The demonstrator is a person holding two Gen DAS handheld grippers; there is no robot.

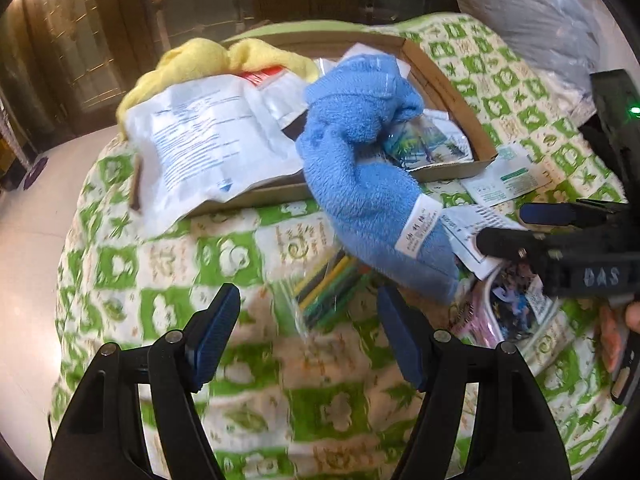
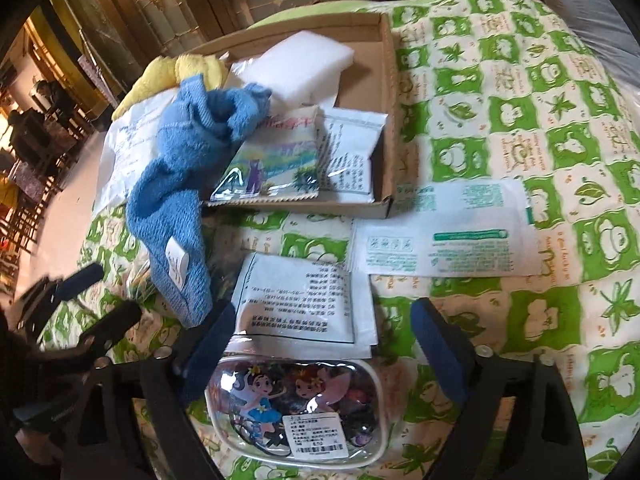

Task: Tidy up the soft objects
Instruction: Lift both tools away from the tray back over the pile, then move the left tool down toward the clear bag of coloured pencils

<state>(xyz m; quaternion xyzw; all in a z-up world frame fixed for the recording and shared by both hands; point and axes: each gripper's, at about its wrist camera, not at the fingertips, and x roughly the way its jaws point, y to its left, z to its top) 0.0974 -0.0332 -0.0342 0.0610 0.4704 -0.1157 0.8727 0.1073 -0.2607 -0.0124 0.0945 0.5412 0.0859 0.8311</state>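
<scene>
While both tools were over the bed, the scene was as follows.

Bed cover: a green and white patterned quilt [image 2: 520, 120] carried everything.

Box: a shallow brown cardboard box [image 2: 386, 80] lay near the far edge of the quilt.

Blue towel: a crumpled blue terry towel with a white label [image 1: 360, 168] hung over the near wall of the box, one end inside, the other end on the quilt.

Yellow towel: a soft yellow cloth [image 1: 208, 60] lay at the far left corner of the box.

Sponge: a white foam block [image 2: 304, 60] was inside the box.

Pouch: a clear plastic pouch with cartoon fairies [image 2: 296, 408] lay on the quilt near its near edge, between the right fingers, not pressed.

Pencils: a clear bag of coloured pencils [image 1: 328, 284] lay just beside the blue towel's lower end.

Left gripper [image 1: 308, 320]: released, nothing between its blue pads.

Right gripper [image 2: 324, 340]: released, jaws apart around the pouch.
</scene>
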